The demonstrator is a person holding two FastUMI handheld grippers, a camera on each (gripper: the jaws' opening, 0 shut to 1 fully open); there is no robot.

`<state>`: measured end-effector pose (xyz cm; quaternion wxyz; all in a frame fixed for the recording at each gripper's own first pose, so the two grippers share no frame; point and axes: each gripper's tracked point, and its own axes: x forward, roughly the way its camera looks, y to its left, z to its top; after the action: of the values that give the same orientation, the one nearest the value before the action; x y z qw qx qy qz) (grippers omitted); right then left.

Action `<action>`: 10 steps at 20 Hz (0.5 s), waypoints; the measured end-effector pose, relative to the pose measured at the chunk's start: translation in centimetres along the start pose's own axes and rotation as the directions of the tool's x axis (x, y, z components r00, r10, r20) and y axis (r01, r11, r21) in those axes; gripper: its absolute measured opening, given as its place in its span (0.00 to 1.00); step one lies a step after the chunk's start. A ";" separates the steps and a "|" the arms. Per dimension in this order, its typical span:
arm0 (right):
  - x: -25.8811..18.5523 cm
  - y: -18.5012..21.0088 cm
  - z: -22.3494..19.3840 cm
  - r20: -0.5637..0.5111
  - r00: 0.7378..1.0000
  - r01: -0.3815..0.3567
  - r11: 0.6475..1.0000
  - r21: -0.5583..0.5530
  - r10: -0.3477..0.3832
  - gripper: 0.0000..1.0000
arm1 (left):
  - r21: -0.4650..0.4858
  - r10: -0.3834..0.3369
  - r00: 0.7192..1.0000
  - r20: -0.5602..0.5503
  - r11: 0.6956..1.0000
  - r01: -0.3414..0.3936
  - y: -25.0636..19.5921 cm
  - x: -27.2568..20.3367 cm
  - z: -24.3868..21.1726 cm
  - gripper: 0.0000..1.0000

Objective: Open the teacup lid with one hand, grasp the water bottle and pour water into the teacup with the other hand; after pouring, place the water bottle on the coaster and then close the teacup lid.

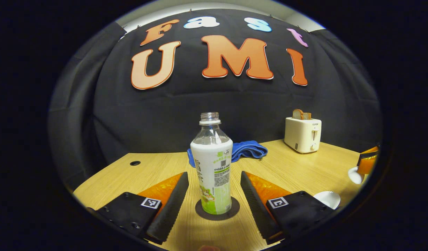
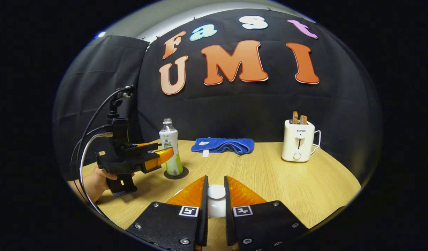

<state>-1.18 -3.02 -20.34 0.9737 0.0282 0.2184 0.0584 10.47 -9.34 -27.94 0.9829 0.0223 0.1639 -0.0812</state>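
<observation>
The table (image 2: 287, 181) spreads out ahead of both tongs, light wood grain, with a small dark hole (image 1: 135, 162) in it far off to the left of the left tongs.

In the right gripper view the toaster (image 2: 298, 140) stands well ahead and to the right of the right tongs (image 2: 216, 195), with bread (image 2: 299, 119) sticking up from its slots. A blue cloth (image 2: 223, 144) lies crumpled ahead of them, near the back wall.

In the left gripper view the bottle (image 1: 211, 167) stands upright between the spread fingers of the left tongs (image 1: 214, 198), uncapped, touched by neither finger. It sits on the round dark coaster (image 1: 203, 212). The cloth lies behind the bottle and the toaster stands farther right.

In the right gripper view the left tongs sit off to the left, held by a hand (image 2: 95, 183), cables running up from them, their fingers reaching to either side of the bottle.

The right tongs are drawn nearly together on the white lid (image 2: 216, 192), both fingers pressed against its knob. Below the knob a white shape continues down between the fingers; whether the lid rests on the cup or hangs above it I cannot tell.

In the left gripper view, at the far right edge, the right tongs' tip holds something white, and a white rounded piece (image 1: 328, 198) lies just right of the left tongs; I cannot tell whether it is the cup or a saucer.
</observation>
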 end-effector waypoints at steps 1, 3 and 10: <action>0.1 0.3 0.0 0.003 1.000 -0.004 1.000 0.000 0.004 0.21 | 0.023 0.006 1.000 0.007 1.000 -0.006 -0.1 -0.6 0.0 0.96; 0.4 0.9 0.0 0.011 1.000 -0.022 1.000 0.007 0.022 0.21 | 0.071 0.014 0.999 0.031 0.997 -0.016 0.1 -1.9 0.2 0.97; 1.8 2.7 -0.8 -0.006 0.999 -0.047 0.999 -0.004 0.046 0.21 | 0.064 0.054 0.992 0.117 0.996 -0.062 1.8 -6.1 1.4 1.00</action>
<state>-0.14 -0.08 -21.60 0.9715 0.0311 0.2205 0.0816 5.55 -6.70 -24.62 0.9913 0.0555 0.1032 -0.0594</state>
